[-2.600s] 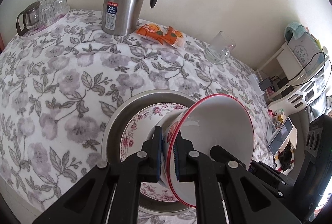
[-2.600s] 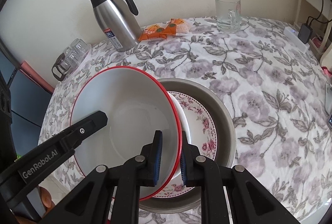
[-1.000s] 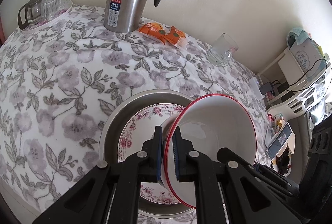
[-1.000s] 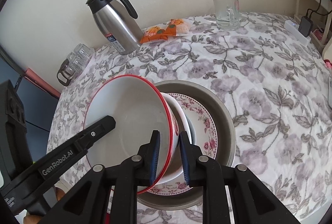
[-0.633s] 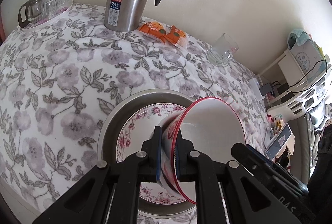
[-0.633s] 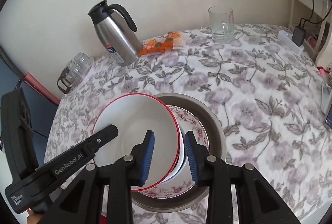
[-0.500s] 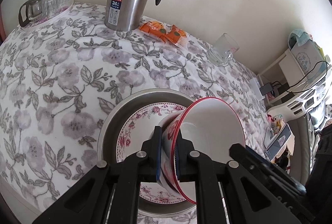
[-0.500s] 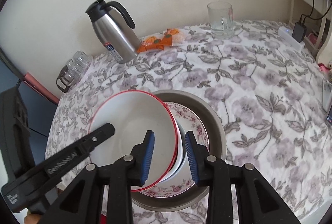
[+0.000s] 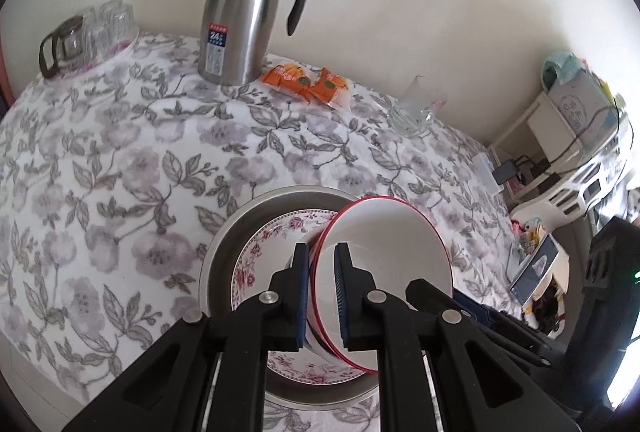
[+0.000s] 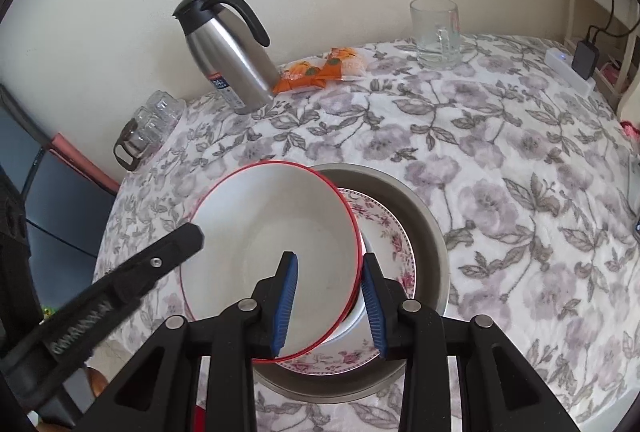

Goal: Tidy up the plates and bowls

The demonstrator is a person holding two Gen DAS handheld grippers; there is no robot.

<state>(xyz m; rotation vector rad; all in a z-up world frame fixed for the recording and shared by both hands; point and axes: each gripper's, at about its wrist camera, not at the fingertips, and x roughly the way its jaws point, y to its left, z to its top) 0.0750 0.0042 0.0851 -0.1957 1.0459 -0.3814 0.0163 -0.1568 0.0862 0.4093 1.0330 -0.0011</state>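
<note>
A white bowl with a red rim (image 9: 384, 244) (image 10: 280, 224) leans tilted over a smaller white bowl (image 10: 360, 316). That one sits on a floral plate (image 9: 264, 256) (image 10: 392, 232) inside a metal basin (image 9: 248, 216) (image 10: 420, 216). My left gripper (image 9: 322, 288) is shut on the red-rimmed bowl's near rim, one pad inside and one outside. My right gripper (image 10: 328, 296) straddles the opposite rim; its jaws are opening and the blue pads stand off the rim. One left finger (image 10: 160, 264) shows at the bowl's left side.
On the flowered tablecloth at the back stand a steel thermos jug (image 9: 240, 20), orange snack packets (image 9: 308, 84), a glass mug (image 9: 416, 108) and several upturned glasses (image 9: 88, 32). A white power strip (image 10: 568, 72) lies at the far right edge.
The right gripper has let go of the bowl's rim and its jaws have spread. The left gripper keeps its grip on the bowl, which stays tilted over the stack.
</note>
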